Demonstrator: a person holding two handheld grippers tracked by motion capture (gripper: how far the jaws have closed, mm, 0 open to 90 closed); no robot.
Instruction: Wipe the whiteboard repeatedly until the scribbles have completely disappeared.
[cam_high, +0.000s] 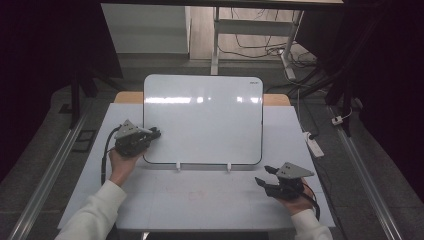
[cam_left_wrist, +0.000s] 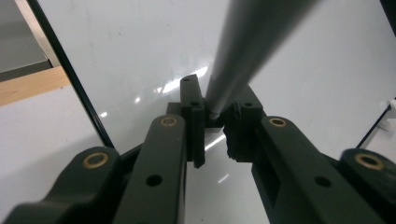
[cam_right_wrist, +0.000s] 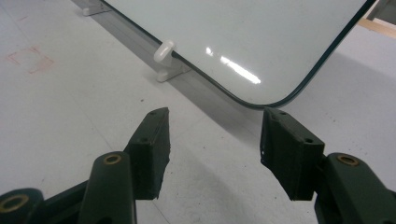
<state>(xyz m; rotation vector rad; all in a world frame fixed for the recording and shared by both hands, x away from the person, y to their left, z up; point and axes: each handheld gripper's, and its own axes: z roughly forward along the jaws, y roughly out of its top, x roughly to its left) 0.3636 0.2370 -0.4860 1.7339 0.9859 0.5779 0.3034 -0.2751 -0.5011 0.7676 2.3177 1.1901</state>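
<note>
A white glossy whiteboard (cam_high: 202, 117) with a dark rim lies on the white table (cam_high: 90, 175). My left gripper (cam_high: 156, 133) sits at the board's left edge, over its lower left part. In the left gripper view its jaws (cam_left_wrist: 217, 116) are shut on the end of a grey marker-like stick (cam_left_wrist: 247, 42), which slants up over the board (cam_left_wrist: 130, 42). My right gripper (cam_high: 264, 176) rests near the table's front right, below the board's lower right corner. Its jaws (cam_right_wrist: 215, 135) stand open with nothing between them, pointing at the board's rounded corner (cam_right_wrist: 261, 100).
Two white clips (cam_high: 178, 166) (cam_high: 229, 167) hold the board's near edge; one clip (cam_right_wrist: 164, 51) lies ahead of the right gripper. Faint red marks (cam_high: 192, 194) stain the table in front. A power strip (cam_high: 314, 144) and cables lie on the floor at the right.
</note>
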